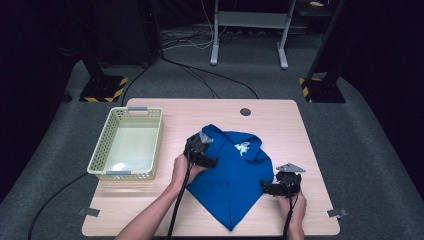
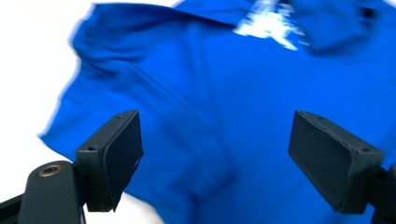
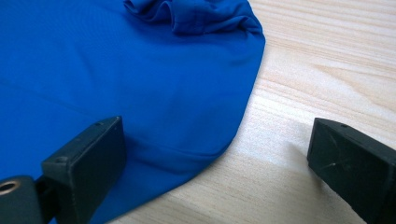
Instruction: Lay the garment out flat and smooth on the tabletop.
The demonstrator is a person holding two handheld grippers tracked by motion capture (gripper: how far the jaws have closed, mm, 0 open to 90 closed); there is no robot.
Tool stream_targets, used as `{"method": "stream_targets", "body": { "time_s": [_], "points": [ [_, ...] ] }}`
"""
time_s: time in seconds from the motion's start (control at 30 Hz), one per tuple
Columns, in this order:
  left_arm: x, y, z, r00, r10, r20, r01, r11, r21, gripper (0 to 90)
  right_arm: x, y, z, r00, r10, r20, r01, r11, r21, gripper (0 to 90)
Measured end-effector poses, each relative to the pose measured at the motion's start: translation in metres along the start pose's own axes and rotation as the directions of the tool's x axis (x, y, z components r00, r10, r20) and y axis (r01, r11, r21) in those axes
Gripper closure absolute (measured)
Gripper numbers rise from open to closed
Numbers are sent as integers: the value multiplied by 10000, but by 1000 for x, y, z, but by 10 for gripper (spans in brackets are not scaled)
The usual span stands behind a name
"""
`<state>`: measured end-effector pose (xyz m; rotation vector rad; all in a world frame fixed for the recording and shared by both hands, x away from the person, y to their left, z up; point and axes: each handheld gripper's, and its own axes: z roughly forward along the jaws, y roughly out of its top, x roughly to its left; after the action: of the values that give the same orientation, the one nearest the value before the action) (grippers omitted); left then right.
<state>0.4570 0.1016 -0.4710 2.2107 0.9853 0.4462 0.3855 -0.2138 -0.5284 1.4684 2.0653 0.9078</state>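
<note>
Nearest the person, the right tool (image 1: 270,187) waits at the right edge of the blue shirt (image 1: 232,175), jaws wide and empty. The left tool (image 1: 207,161) hovers over the shirt's left side, jaws also wide, gripping nothing. The shirt lies mid-worktop (image 1: 280,112), both sides seemingly folded in, narrowing to a point; further folds probably remain. Its white chest logo (image 1: 243,148) is unreadable. The basket (image 1: 125,111) sits empty.

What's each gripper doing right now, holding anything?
Left gripper: jaws open, over the blue polo shirt, holding nothing.
Right gripper: jaws open at the shirt's edge, holding nothing.
</note>
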Motion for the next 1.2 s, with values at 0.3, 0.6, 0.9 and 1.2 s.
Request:
{"method": "stream_targets", "body": {
  "time_s": [0.3,0.6,0.9,1.2],
  "points": [
    [-50,-54,-9,9977,228,633,-216,9996,-201,96,1,-1,-1,10000,1,28,-1,10000,-8,41],
    [-63,-86,-8,9978,125,647,-99,9992,-390,63,7,-5,-5,9998,-166,-120,166,9999,10,44],
    [-62,-89,-9,9979,141,635,-110,9988,-480,62,3,19,-11,9964,-743,-419,740,9972,-87,109],
    [-62,-89,-9,9978,148,639,-118,9988,-476,62,20,104,-5,9741,-2238,-319,2209,9723,-758,192]
  ]
}}
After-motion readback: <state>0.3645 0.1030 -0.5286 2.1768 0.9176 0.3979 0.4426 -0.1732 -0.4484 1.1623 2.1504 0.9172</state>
